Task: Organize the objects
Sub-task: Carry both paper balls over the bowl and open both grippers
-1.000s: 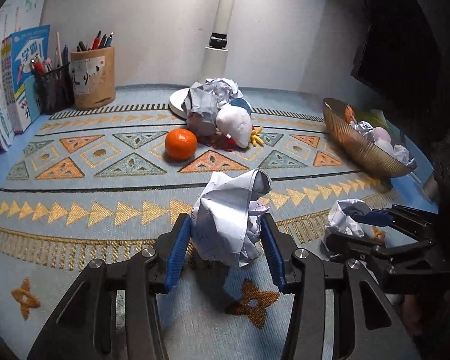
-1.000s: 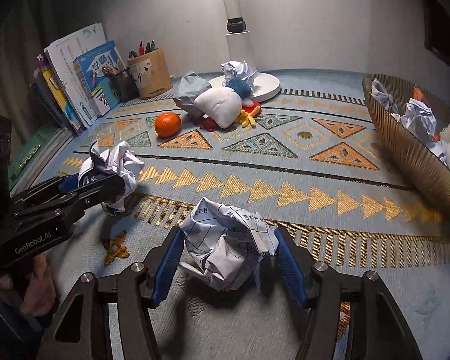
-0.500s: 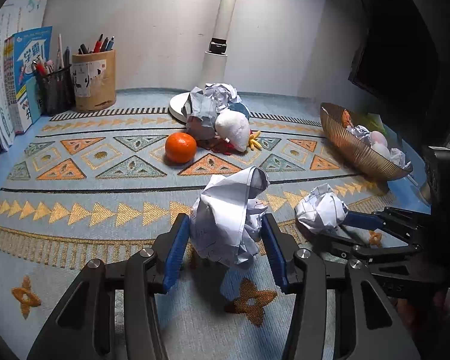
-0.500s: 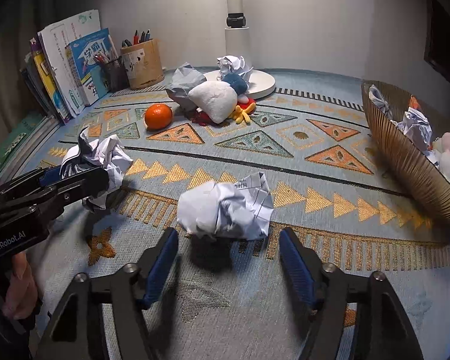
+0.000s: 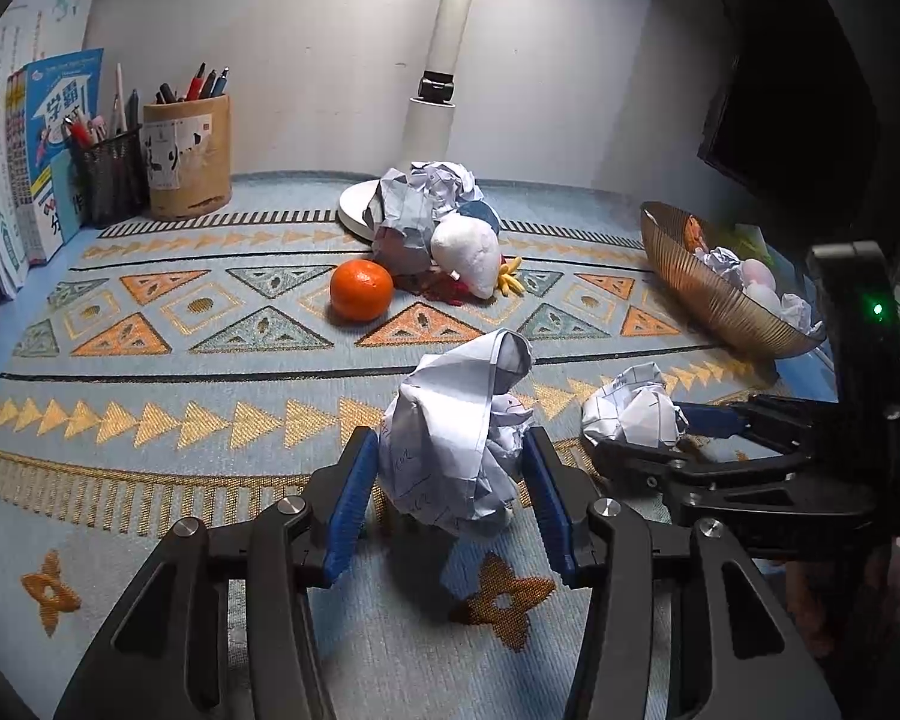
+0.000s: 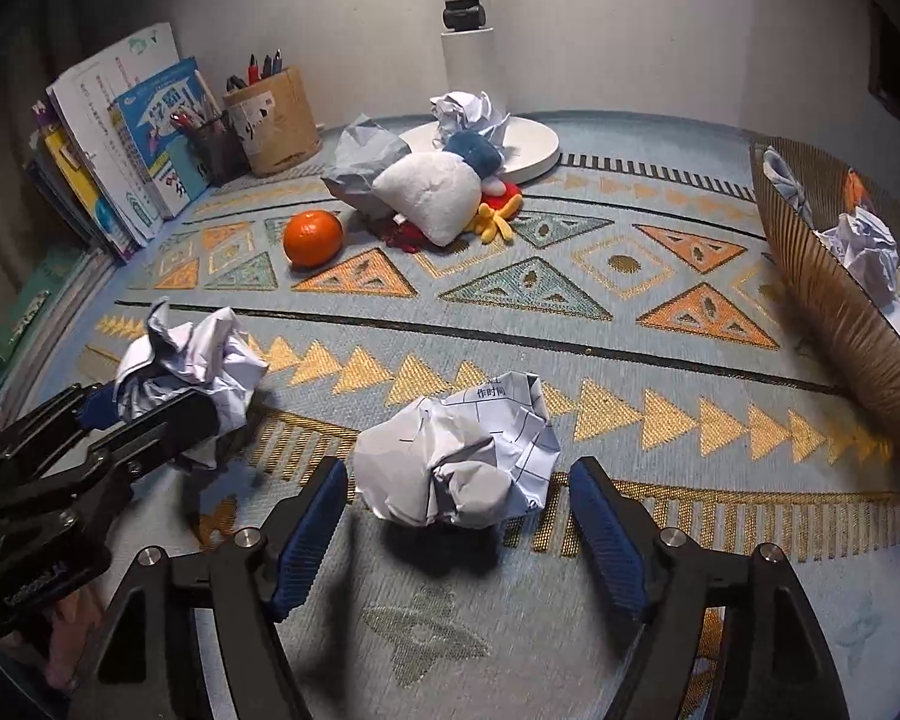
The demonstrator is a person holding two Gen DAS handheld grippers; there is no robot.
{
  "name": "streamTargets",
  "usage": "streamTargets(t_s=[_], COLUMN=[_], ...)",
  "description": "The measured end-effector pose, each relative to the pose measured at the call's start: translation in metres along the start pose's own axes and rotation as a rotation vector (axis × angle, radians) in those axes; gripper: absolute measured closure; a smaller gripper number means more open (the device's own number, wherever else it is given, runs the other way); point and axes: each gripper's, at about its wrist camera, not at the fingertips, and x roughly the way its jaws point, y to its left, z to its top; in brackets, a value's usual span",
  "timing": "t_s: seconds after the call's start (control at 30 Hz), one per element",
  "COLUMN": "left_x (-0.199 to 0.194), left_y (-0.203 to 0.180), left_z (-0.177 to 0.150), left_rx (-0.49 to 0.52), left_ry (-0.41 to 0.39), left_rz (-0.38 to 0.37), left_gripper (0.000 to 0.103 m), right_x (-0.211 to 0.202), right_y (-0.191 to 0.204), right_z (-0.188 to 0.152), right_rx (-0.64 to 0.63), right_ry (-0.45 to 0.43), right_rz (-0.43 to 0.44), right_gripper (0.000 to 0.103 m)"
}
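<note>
My left gripper [image 5: 450, 480] is shut on a crumpled white paper ball [image 5: 456, 438], holding it just above the patterned mat [image 5: 210, 420]; the right wrist view shows the same ball [image 6: 192, 360] in the left gripper [image 6: 162, 402]. My right gripper [image 6: 456, 471] has its jaws opening around a second paper ball [image 6: 456, 462]. That ball lies on the mat between the fingertips, and neither blue pad touches it. From the left wrist, the second ball [image 5: 630, 414] sits at the right gripper's [image 5: 642, 432] tips. A ribbed bowl [image 6: 822, 294] at the right holds more crumpled paper.
An orange [image 5: 361, 290], a plush toy [image 5: 468, 255] and more crumpled paper [image 5: 414, 210] lie mid-mat by the lamp base [image 5: 354, 213]. A pen holder [image 5: 187, 162] and books [image 5: 24, 168] stand at the back left. A dark monitor is at the right.
The right gripper's pads came off its paper ball and drew back, leaving the ball on the mat. In the left view that gripper and ball shifted left. The left gripper stayed put.
</note>
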Motion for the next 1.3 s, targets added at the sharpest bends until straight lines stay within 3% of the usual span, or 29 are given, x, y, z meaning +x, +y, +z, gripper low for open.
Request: streamTargets(t_s=[0.27,0.43,0.53,0.6,0.77,0.93,0.97,1.07,1.3], left_x=[-0.004,-0.016,-0.006,0.014,0.084,0.123,0.129,0.142,0.098], left_y=[-0.012,-0.070,-0.114,-0.142,-0.190,-0.224,-0.229,-0.233,-0.192], left_z=[0.002,0.046,0.091,0.118,0.157,0.169,0.170,0.170,0.155], left_rx=[0.052,0.152,0.191,0.209,0.199,0.237,0.248,0.227,0.146], left_ry=[-0.012,-0.063,-0.081,-0.075,-0.011,-0.011,0.001,0.059,0.051], left_rz=[0.015,-0.097,-0.196,-0.243,-0.292,-0.306,-0.327,-0.369,-0.372], left_gripper=[0.059,0.059,0.059,0.059,0.059,0.059,0.052,0.014,0.014], right_x=[-0.064,-0.143,-0.170,-0.173,-0.147,-0.133,-0.130,-0.123,-0.139], right_y=[-0.022,-0.096,-0.146,-0.179,-0.253,-0.282,-0.287,-0.299,-0.281], right_z=[-0.020,0.003,0.025,0.038,0.054,0.060,0.060,0.060,0.041], right_rx=[0.078,0.198,0.318,0.393,0.512,0.521,0.530,0.552,0.569], right_ry=[-0.174,-0.327,-0.368,-0.356,-0.311,-0.318,-0.317,-0.303,-0.303], right_rz=[0.051,-0.054,-0.209,-0.324,-0.338,-0.352,-0.363,-0.360,-0.267], right_gripper=[0.048,0.048,0.047,0.046,0.046,0.046,0.043,0.033,0.033])
